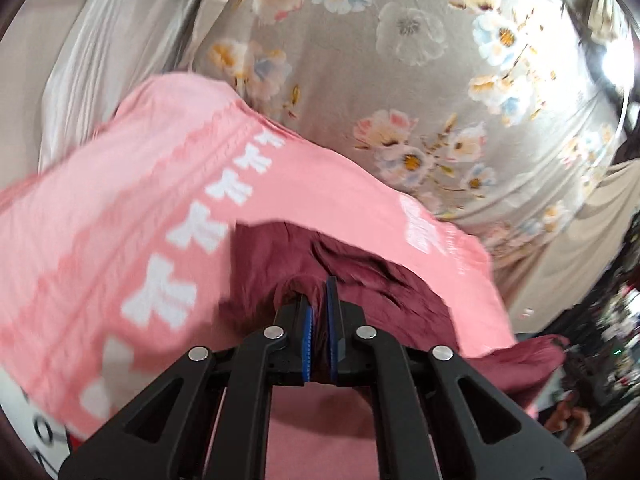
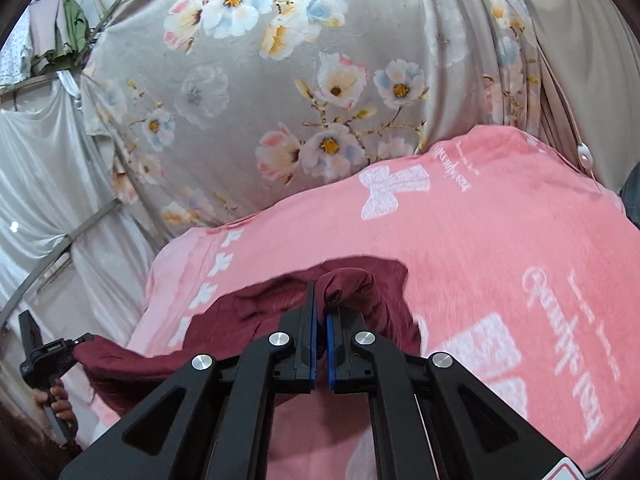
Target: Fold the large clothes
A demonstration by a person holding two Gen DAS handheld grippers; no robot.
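A dark maroon garment hangs stretched between my two grippers above a pink blanket with white bow prints. My left gripper is shut on a bunched edge of the maroon cloth. My right gripper is shut on another bunched edge of the same garment. In the right wrist view the left gripper shows at the far left, held by a hand, with the cloth sagging from it. The pink blanket lies under the garment.
A grey floral sheet covers the surface behind the blanket; it also fills the right wrist view. White drapery and a metal rail stand at the left. Cluttered dark items sit at the far right.
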